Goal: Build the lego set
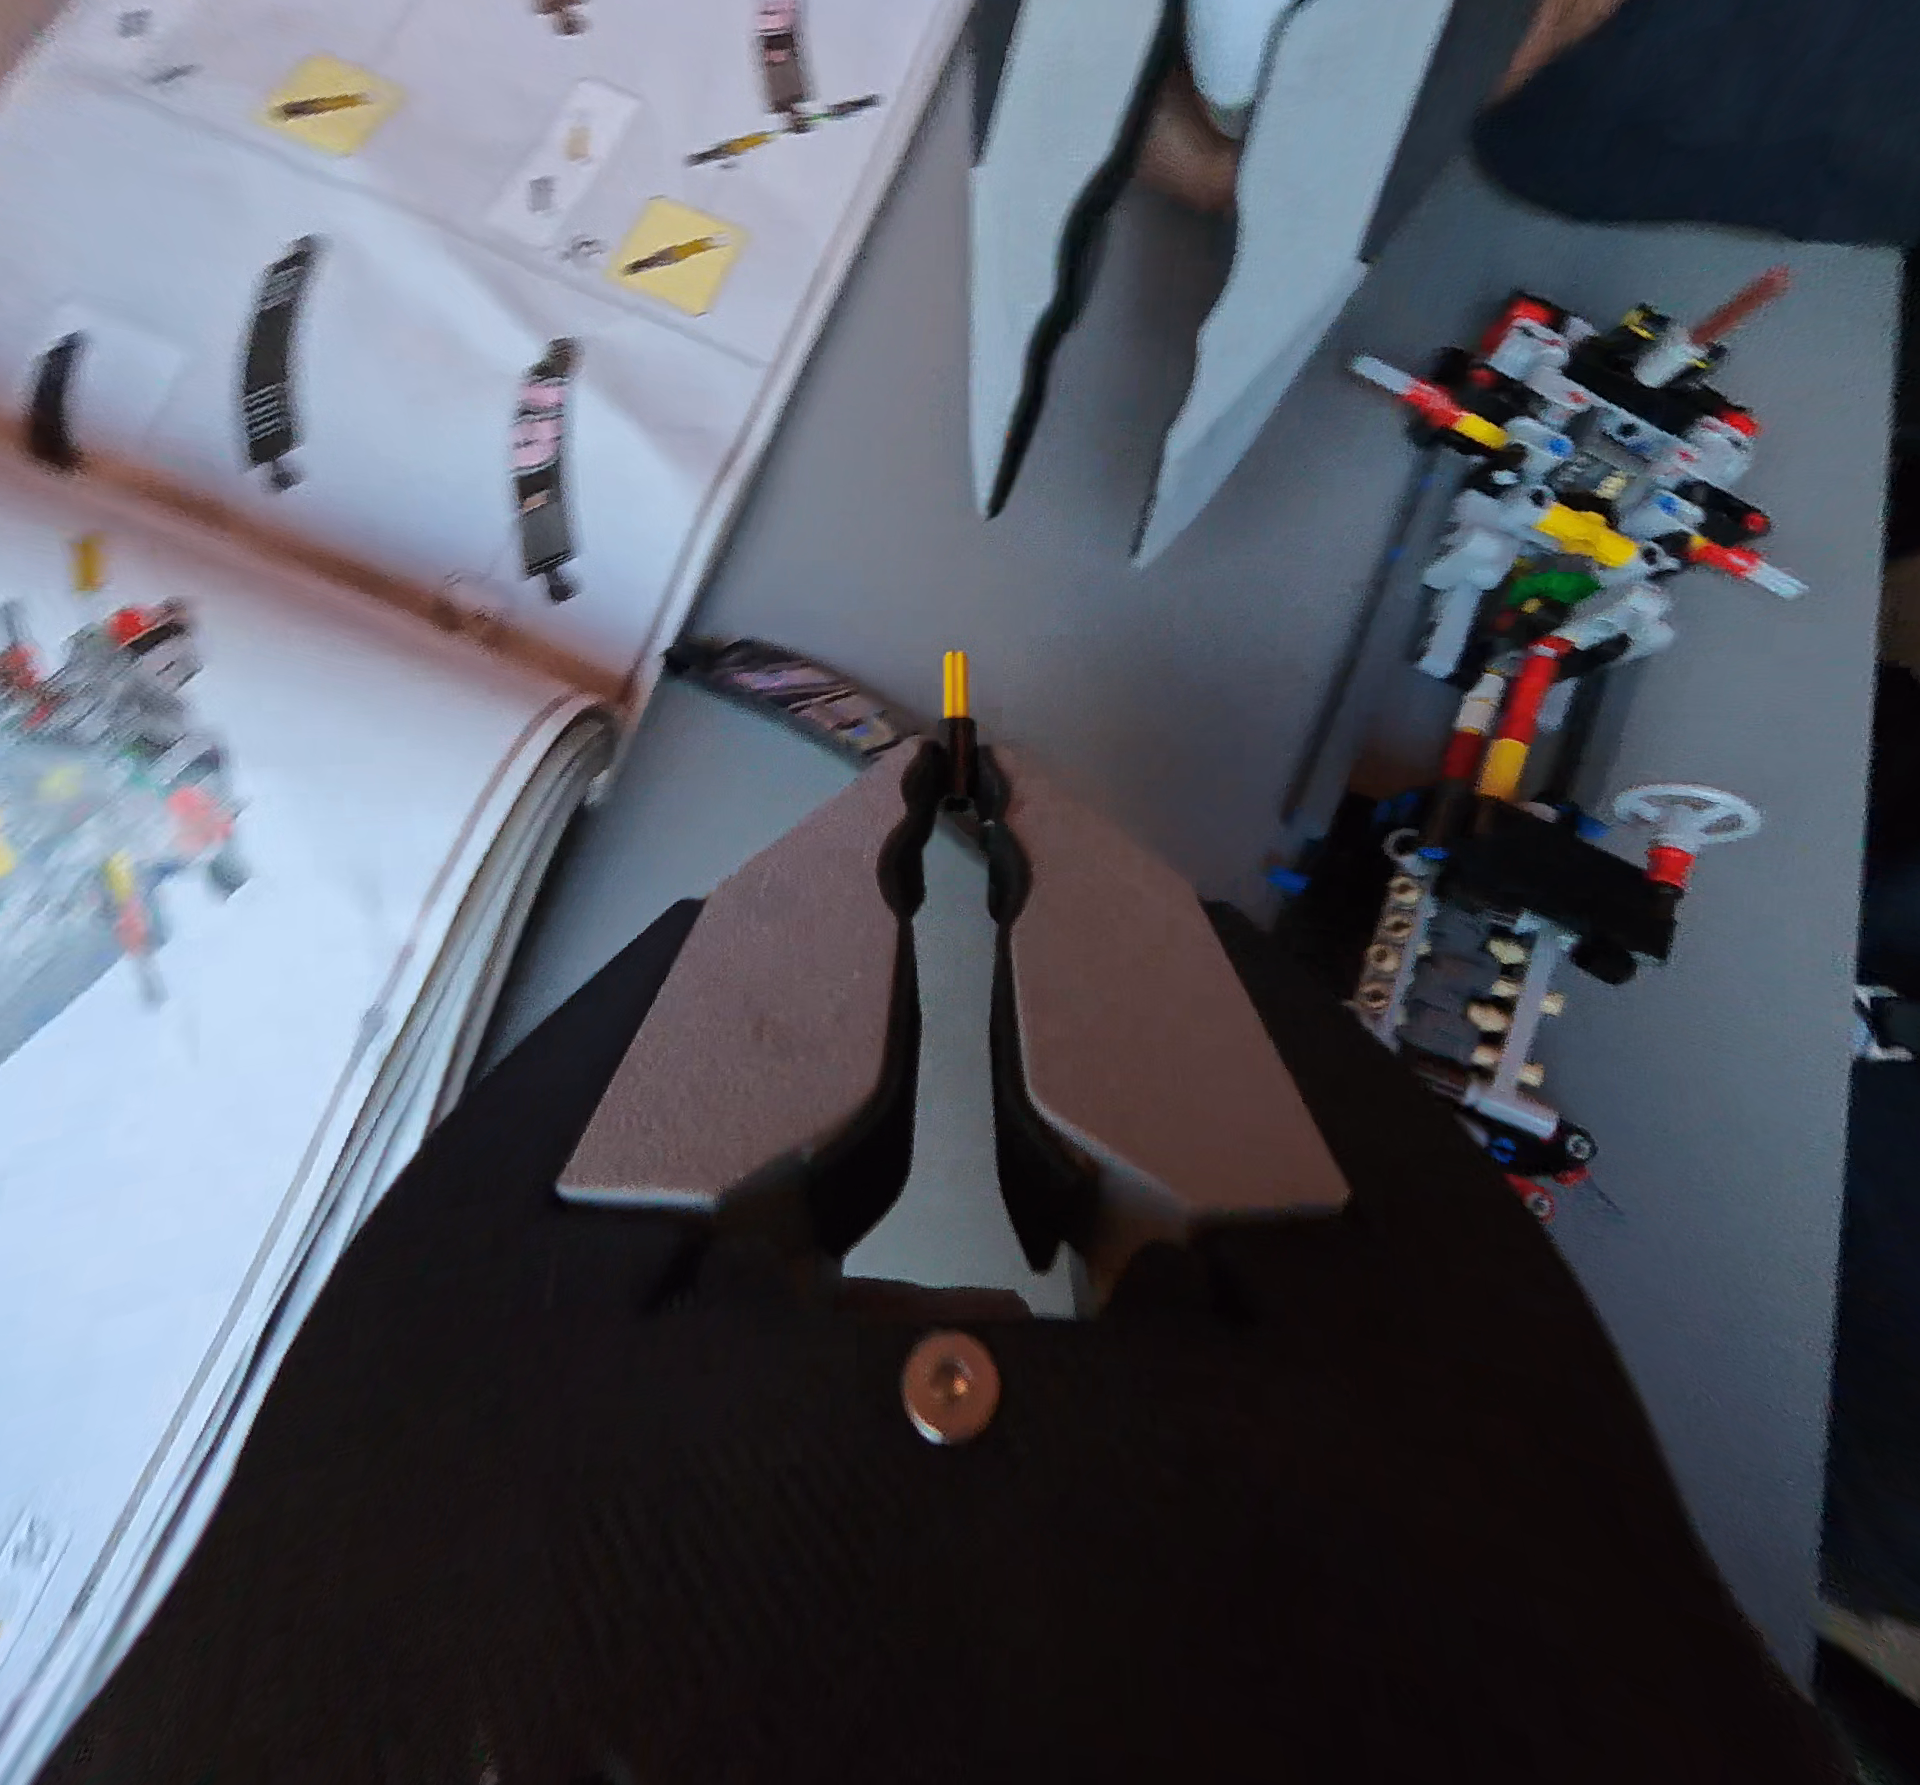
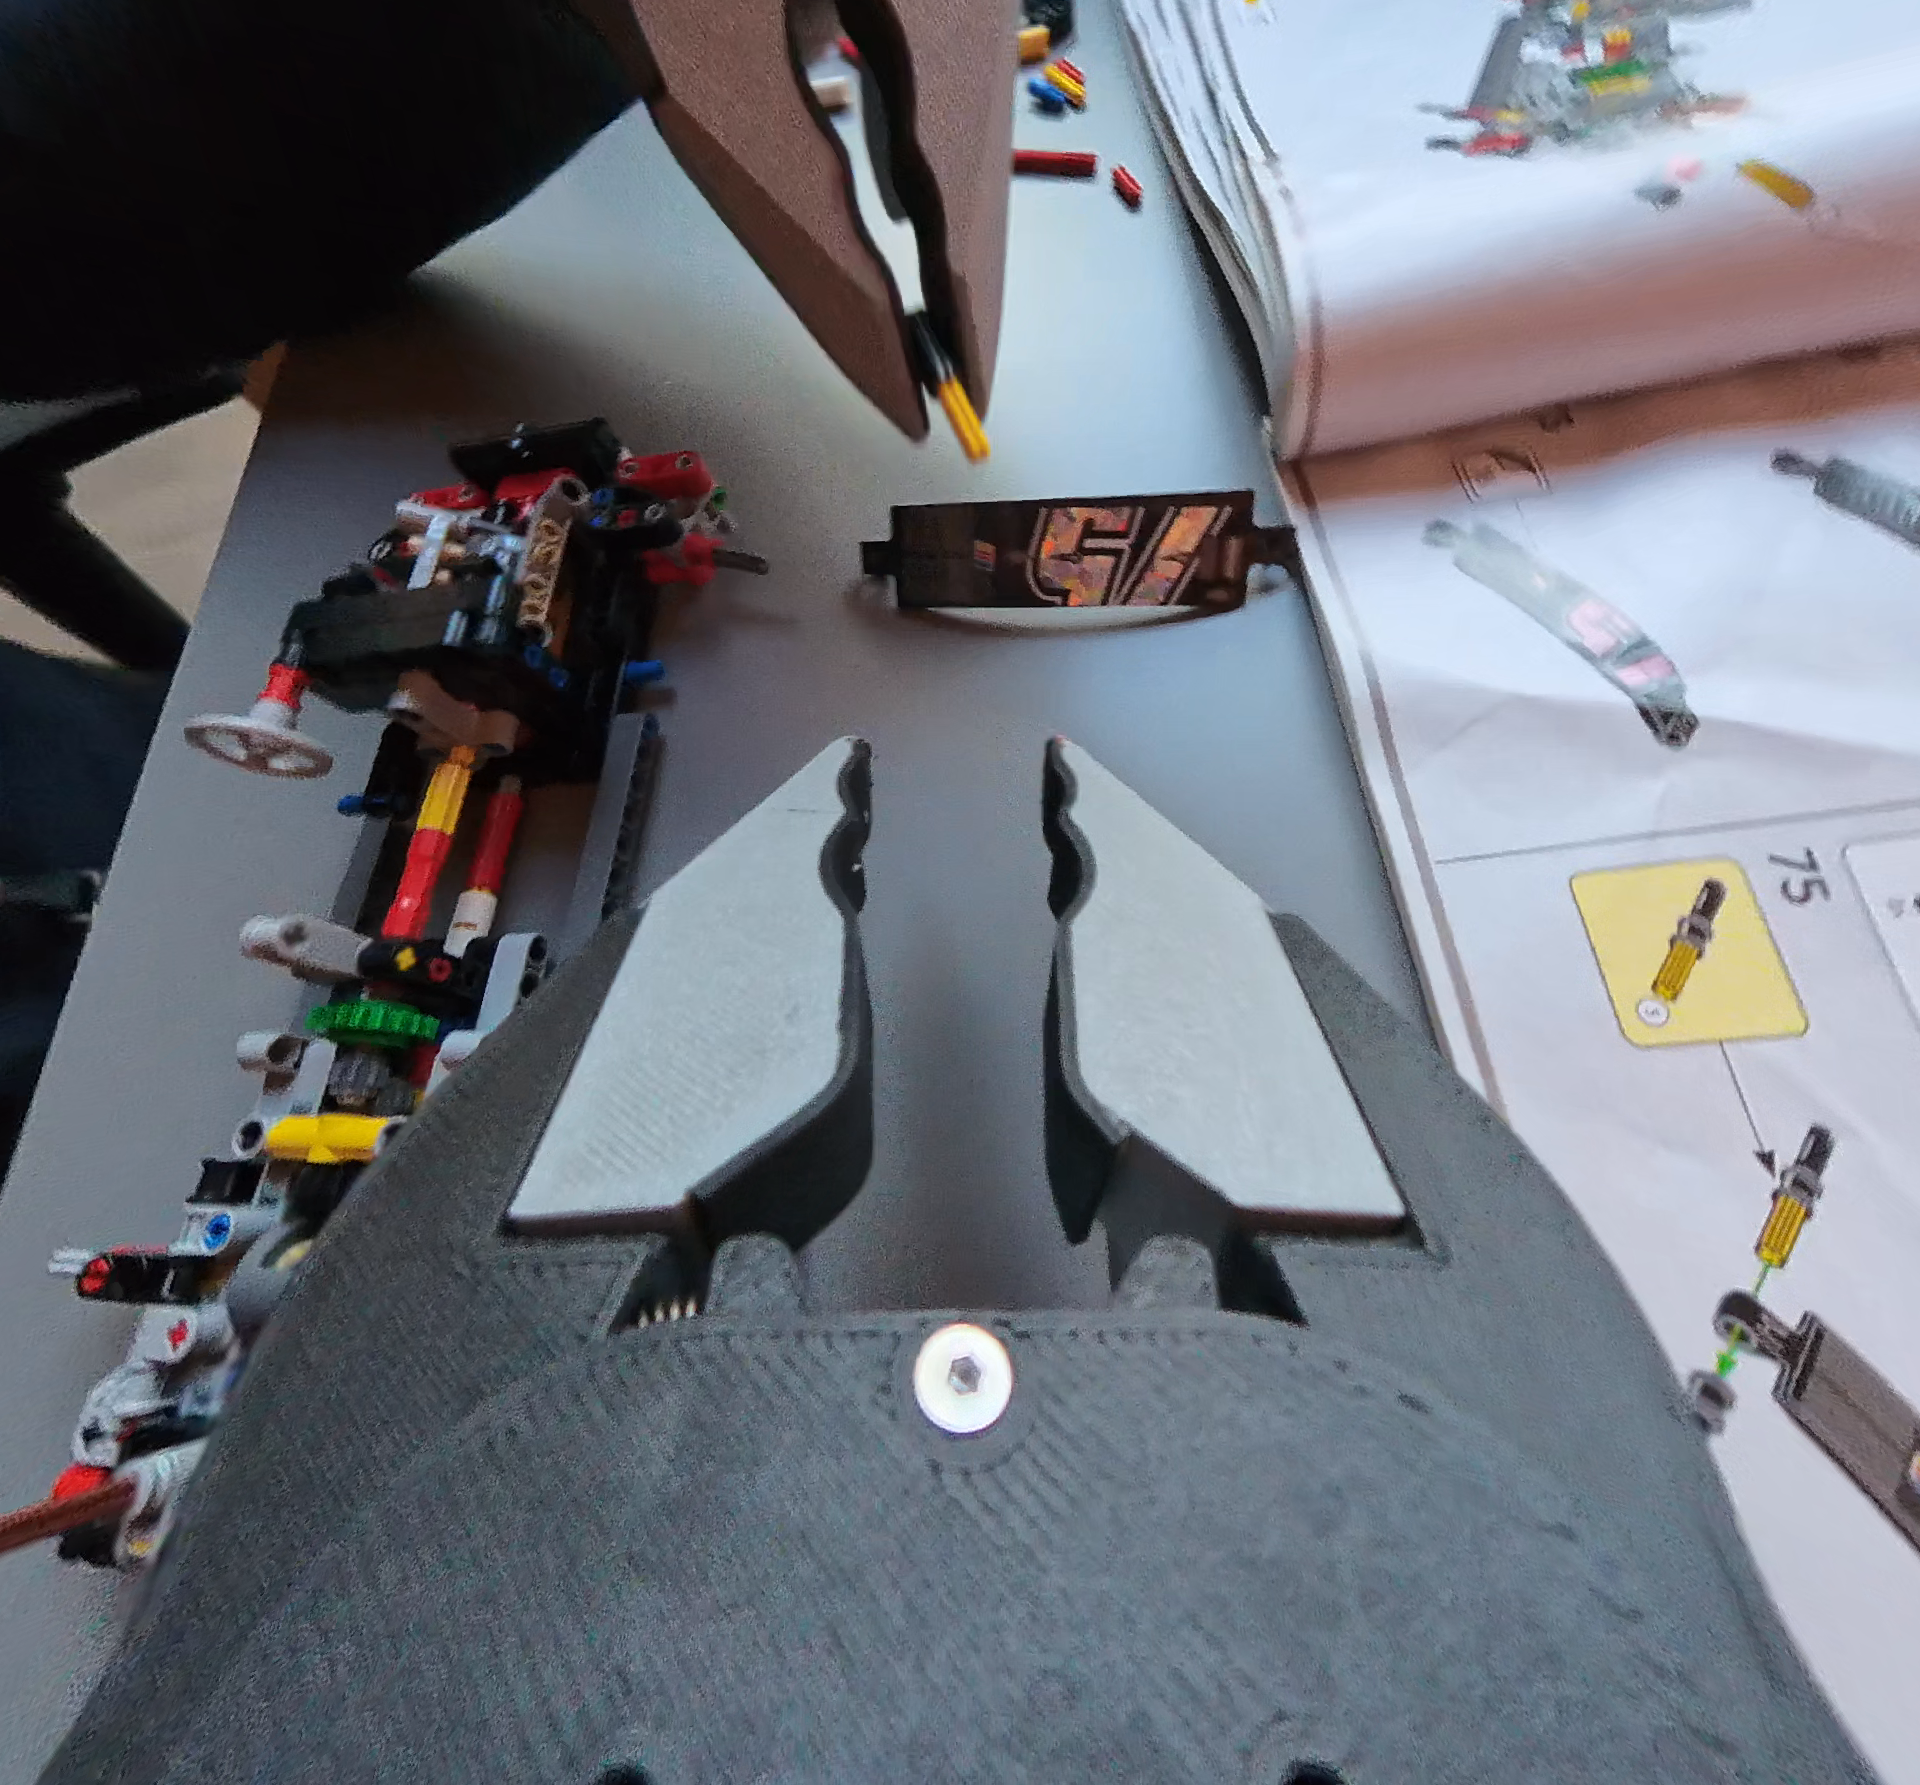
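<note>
One yellow-black pin (image 1: 956,738) pinched betw. left jaws, tip protruding fwd.

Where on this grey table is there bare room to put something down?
Bare table lies ahead of the open right gripper, bordered by the brick model on the left, the curved black panel beyond and the open booklet on the right. It is crowded by the loose pieces farther off.

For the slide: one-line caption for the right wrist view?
Right gripper open over the table; left gripper pinches a black-and-yellow pin above a curved black panel.
</note>
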Motion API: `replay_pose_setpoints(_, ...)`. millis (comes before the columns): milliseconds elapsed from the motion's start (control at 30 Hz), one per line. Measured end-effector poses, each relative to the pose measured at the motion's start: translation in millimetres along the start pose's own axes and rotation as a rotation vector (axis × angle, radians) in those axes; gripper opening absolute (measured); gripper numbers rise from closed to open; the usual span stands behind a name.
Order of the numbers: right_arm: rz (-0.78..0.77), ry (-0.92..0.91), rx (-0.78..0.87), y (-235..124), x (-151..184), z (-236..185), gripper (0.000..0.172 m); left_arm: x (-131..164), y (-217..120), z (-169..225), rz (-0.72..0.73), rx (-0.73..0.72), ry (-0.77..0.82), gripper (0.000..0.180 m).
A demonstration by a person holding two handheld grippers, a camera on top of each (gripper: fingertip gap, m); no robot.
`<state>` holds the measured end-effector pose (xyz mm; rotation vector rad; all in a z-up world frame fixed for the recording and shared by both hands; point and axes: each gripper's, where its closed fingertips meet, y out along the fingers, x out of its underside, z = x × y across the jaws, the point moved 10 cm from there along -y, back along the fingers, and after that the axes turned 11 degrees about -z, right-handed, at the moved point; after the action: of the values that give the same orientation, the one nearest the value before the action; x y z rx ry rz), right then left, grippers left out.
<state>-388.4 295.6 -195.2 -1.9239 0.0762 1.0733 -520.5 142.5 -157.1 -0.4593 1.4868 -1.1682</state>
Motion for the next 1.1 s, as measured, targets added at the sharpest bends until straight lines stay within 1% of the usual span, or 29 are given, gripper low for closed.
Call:
replay_pose_setpoints(33, -0.003, 0.043, -0.004, 2, -1, 3, 0.036, 4, -4, -5, 0.03, -0.005, -0.039, 0.004)
replay_pose_setpoints(100, 0.013, 0.127, -0.034, 6, -6, 7, 0.042, 11, -8, -11, 0.112, 0.044, -0.129, 0.004)
replay_pose_setpoints(167, 0.012, 0.214, -0.058, 10, -14, 11, 0.047, 19, -8, -18, 0.153, 0.087, -0.209, 0.003)
replay_pose_setpoints(233, -0.018, 0.261, -0.041, 15, -21, 16, 0.059, 28, -3, -26, 0.137, 0.074, -0.263, 0.003)
replay_pose_setpoints(333, -0.092, 0.293, 0.045, 22, -30, 26, 0.064, 34, 9, -32, 0.09, 0.085, -0.338, 0.003)
replay_pose_setpoints(400, -0.1, 0.325, 0.045, 28, -39, 27, 0.068, 33, 16, -29, 0.073, 0.07, -0.329, 0.004)
replay_pose_setpoints(467, -0.138, 0.354, 0.093, 35, -45, 29, 0.066, 32, 19, -27, 0.047, 0.026, -0.31, 0.004)
replay_pose_setpoints(533, -0.163, 0.363, 0.151, 42, -51, 28, 0.057, 32, 20, -26, 0.035, 0.015, -0.303, 0.004)
replay_pose_setpoints(600, -0.185, 0.355, 0.202, 48, -56, 26, 0.052, 36, 16, -30, 0.011, -0.041, -0.306, 0.004)
replay_pose_setpoints(667, -0.218, 0.318, 0.23, 53, -61, 22, 0.054, 43, 7, -39, 0.011, -0.12, -0.317, 0.004)
replay_pose_setpoints(700, -0.23, 0.309, 0.229, 56, -63, 20, 0.054, 47, 2, -43, 0.017, -0.136, -0.327, 0.004)
replay_pose_setpoints(833, -0.341, 0.198, 0.288, 66, -73, 10, 0.055, 61, -3, -50, 0.054, -0.053, -0.375, 0.004)
replay_pose_setpoints(900, -0.369, 0.181, 0.308, 68, -77, 8, 0.056, 64, -3, -50, 0.054, -0.03, -0.379, 0.004)
replay_pose_setpoints(1033, -0.421, 0.231, 0.401, 59, -76, 5, 0.055, 67, -5, -49, 0.062, -0.024, -0.374, 0.004)
replay_pose_setpoints(1100, -0.413, 0.309, 0.387, 53, -71, 1, 0.053, 67, -5, -48, 0.062, -0.023, -0.369, 0.004)
